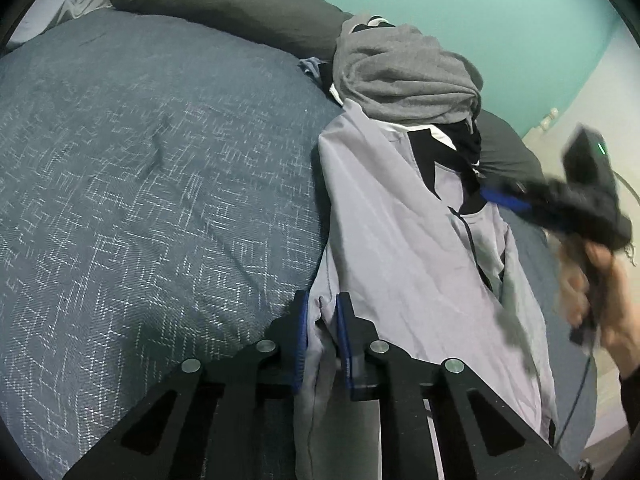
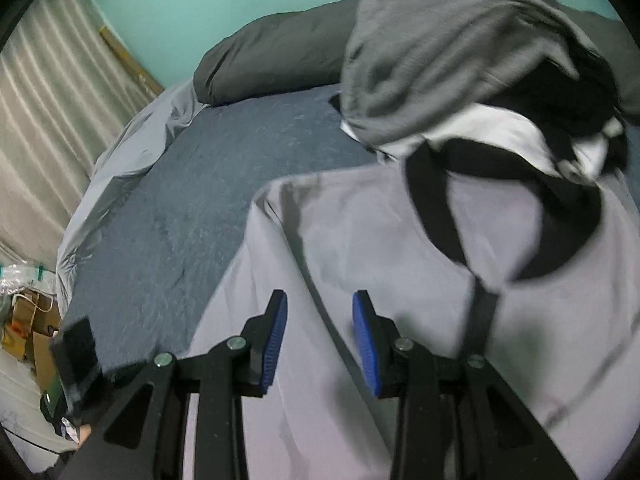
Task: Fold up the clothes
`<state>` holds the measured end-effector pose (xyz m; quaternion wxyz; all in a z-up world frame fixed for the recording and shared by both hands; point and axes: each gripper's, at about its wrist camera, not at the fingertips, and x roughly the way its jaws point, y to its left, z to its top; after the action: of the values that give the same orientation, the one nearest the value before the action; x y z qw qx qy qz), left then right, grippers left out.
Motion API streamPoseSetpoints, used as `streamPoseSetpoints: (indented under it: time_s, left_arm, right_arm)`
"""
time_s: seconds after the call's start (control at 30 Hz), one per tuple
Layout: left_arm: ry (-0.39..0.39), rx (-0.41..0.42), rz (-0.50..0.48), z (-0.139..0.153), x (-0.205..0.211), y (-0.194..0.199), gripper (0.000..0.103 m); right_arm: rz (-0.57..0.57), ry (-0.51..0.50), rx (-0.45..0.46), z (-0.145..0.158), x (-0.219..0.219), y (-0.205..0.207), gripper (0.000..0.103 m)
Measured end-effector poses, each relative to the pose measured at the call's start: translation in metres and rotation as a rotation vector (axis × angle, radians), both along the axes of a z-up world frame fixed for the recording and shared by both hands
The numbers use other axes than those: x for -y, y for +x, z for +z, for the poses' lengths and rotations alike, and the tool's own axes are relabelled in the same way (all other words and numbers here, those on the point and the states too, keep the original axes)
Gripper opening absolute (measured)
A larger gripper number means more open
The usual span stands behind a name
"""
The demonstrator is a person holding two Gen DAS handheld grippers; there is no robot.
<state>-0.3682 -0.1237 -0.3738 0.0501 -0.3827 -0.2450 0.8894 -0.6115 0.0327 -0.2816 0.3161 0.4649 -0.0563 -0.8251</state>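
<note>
A light grey shirt (image 1: 400, 240) with a black collar and black trim lies stretched over the right part of the bed. My left gripper (image 1: 322, 316) is shut on a fold of its near edge, with cloth pinched between the blue pads. In the right wrist view the same shirt (image 2: 360, 220) fills the foreground. There my right gripper (image 2: 320, 320) hovers open just above it with nothing between its fingers. From the left wrist view the right gripper (image 1: 508, 200) appears blurred near the collar, held by a hand (image 1: 592, 292).
A crumpled grey sweatshirt (image 1: 404, 76) tops a pile of black and white clothes behind the shirt. A dark pillow (image 1: 224, 4) lies along the teal wall. The blue-grey bedcover (image 1: 140, 160) spreads left. Curtains (image 2: 44, 100) and bags (image 2: 24, 320) stand beside the bed.
</note>
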Motion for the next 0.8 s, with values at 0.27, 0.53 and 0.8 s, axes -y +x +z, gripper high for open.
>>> streamPoseSetpoints:
  time_s: [0.27, 0.53, 0.8]
  left_arm:
    - [0.025, -0.021, 0.005, -0.004, 0.003, 0.005, 0.014]
    - [0.031, -0.021, -0.005, -0.006, 0.001, 0.006, 0.014]
    - [0.024, -0.015, -0.010, -0.006, -0.001, 0.007, 0.014]
  right_arm:
    - [0.094, 0.079, -0.027, 0.001, 0.075, -0.038, 0.035]
    - [0.141, 0.144, 0.005, -0.015, 0.122, -0.064, 0.035]
    - [0.129, 0.122, -0.007, -0.020, 0.134, -0.077, 0.006]
